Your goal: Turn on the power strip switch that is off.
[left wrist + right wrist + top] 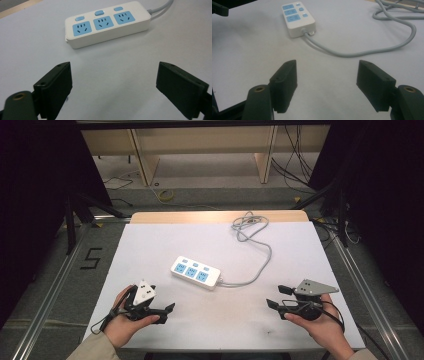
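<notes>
The power strip (196,272) lies flat near the middle of the table (150,245), its cord (260,265) trailing away to the far edge. Your left gripper (162,300) and right gripper (276,296) sit well apart from the power strip on either side, nearer you, jaws spread wide and holding nothing.

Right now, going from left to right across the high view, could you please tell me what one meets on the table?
Left hand-held gripper → white power strip → its grey cable → right hand-held gripper.
</notes>
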Demonstrator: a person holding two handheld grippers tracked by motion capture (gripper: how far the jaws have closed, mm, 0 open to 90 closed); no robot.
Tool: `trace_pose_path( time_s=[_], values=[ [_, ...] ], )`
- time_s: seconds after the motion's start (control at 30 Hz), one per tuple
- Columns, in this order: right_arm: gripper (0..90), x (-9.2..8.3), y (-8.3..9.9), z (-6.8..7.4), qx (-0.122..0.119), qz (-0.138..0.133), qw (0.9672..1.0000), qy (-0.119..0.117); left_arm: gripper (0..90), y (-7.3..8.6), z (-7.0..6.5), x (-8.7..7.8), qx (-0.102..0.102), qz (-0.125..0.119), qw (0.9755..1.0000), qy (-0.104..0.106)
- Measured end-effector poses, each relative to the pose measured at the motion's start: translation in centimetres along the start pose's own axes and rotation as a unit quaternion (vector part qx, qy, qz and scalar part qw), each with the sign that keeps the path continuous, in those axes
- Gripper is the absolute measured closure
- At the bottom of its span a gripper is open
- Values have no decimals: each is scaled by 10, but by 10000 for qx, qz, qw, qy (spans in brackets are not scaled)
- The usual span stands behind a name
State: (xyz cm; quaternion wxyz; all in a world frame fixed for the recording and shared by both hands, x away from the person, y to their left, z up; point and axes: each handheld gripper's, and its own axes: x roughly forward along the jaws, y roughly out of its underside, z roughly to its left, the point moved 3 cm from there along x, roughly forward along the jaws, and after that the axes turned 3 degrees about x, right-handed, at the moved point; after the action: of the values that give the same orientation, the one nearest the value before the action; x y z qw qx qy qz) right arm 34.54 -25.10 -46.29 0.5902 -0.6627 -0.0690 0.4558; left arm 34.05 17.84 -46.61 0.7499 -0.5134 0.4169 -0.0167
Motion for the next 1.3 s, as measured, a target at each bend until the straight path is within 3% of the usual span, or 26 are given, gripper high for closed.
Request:
trace_pose_path(
  time_s=[0.13, 0.2, 0.23, 0.27, 0.3, 0.33, 0.43, 0.67, 1.1, 1.3],
  values=[
    [332, -1, 0, 1, 14, -20, 10000, 10, 243, -1, 0, -2, 37, 25, 9999, -158],
    [332, -1, 0, 1, 16, -21, 10000, 12, 409, -2, 3, -4, -59, 3, 9997, -248],
    [331, -1, 0, 1, 13, -10, 10000, 4, 581, -2, 5, -5, -109, 18, 9995, -280],
    [331, -1, 0, 1, 13, -10, 10000, 4, 581, -2, 7, -6, -113, 37, 9993, -348],
    [332, 0, 0, 1, -11, -24, 10000, -3, 730, -3, 9, -7, -142, 26, 9993, -357],
    [332, 0, 0, 1, -11, -24, 10000, -3, 730, -3, 10, -8, -185, 21, 9992, -354],
    [331, 0, 0, 0, 0, 6, 10000, 2, 894, -2, 12, -11, -177, 43, 9993, -320],
    [331, 0, 0, 1, 3, -7, 10000, 10, 898, -6, 14, -10, -331, 53, 9988, -361],
    [330, 1, 0, 1, -2, 9, 10000, 5, 899, -19, 14, 3, -262, 117, 9990, -328],
    [330, 1, 0, 1, 0, 10, 10000, -7, 899, -24, 14, 8, -337, 90, 9990, -274]
  ],
)
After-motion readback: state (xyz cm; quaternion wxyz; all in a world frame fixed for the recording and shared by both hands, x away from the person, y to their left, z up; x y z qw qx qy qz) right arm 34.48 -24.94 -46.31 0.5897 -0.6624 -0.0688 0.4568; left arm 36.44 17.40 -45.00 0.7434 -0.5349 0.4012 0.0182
